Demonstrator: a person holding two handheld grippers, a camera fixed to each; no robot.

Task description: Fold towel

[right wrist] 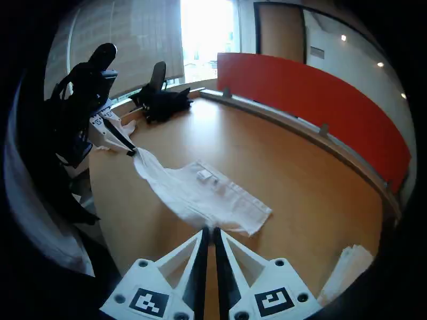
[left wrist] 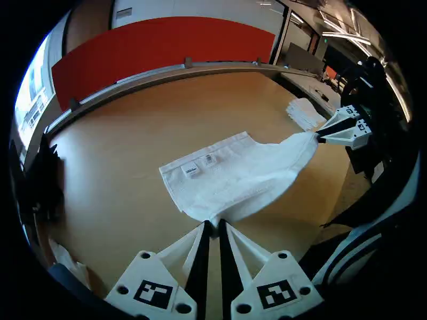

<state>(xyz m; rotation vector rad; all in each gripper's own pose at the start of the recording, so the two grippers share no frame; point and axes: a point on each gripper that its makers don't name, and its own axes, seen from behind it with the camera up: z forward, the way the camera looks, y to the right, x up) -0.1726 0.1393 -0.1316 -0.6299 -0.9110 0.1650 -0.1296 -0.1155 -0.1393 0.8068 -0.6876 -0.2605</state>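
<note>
A white towel (left wrist: pixel 235 176) with small labels lies partly spread on the wooden table (left wrist: pixel 160 106). Its near edge is lifted at two corners. In the left gripper view my left gripper (left wrist: pixel 213 223) is shut on the nearest corner, and my right gripper (left wrist: pixel 320 136) pinches the other corner out to the right. In the right gripper view the towel (right wrist: pixel 208 197) runs from my right gripper (right wrist: pixel 209 230), shut on its near corner, up to my left gripper (right wrist: pixel 131 152) at the left, where the cloth hangs stretched off the table (right wrist: pixel 299 176).
A stack of folded white towels (left wrist: pixel 304 113) (right wrist: pixel 349 266) sits near the table's edge. A red partition (left wrist: pixel 160 48) lines the far side. A black chair with dark items (right wrist: pixel 160 98) stands by the window. The person's dark sleeve (left wrist: pixel 373 234) shows alongside.
</note>
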